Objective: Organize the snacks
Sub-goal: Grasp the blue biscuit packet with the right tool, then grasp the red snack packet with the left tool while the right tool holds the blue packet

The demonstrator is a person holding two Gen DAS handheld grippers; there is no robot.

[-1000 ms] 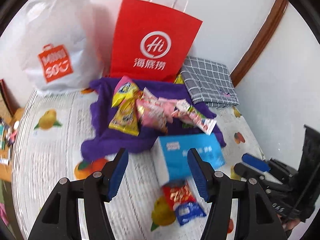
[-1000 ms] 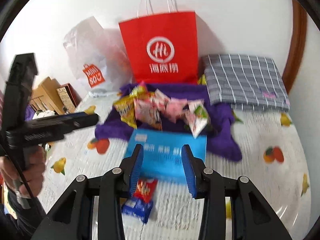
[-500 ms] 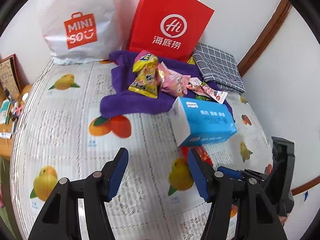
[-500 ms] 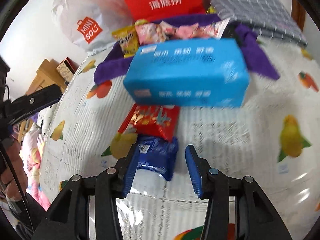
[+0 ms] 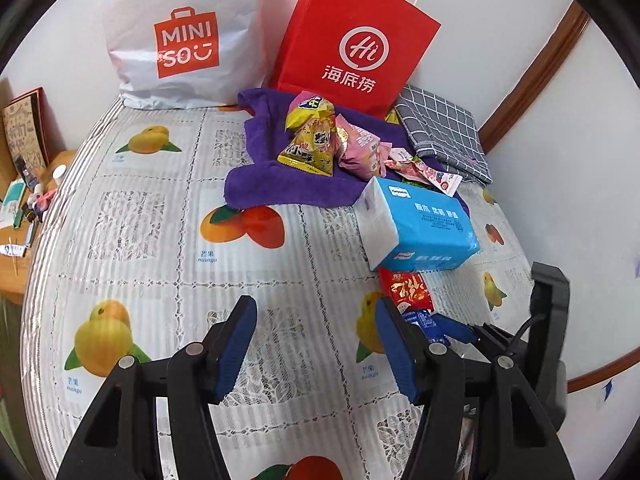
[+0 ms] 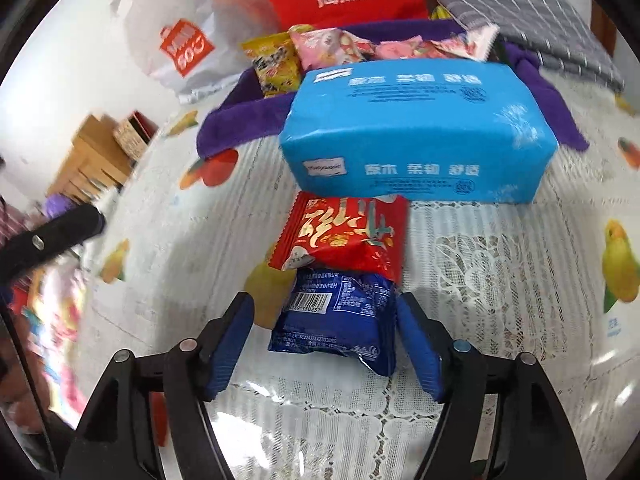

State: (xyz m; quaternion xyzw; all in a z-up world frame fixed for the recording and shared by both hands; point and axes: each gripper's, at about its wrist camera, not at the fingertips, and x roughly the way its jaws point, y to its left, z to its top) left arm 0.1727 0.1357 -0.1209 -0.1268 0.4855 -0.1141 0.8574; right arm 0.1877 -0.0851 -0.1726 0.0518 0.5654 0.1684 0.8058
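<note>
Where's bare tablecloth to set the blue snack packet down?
Free: the wide stretch of tablecloth left of the purple towel and tissue pack, ahead of the empty left gripper. Crowded: the towel's snack pile, and around the red packet and blue snack packet between the right gripper's just-opened jaws.

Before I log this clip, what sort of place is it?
Probably a room in a home: a table under a fruit-print lace cloth against a white wall, two shopping bags, red paper and white plastic, and a cluttered wooden side shelf.
</note>
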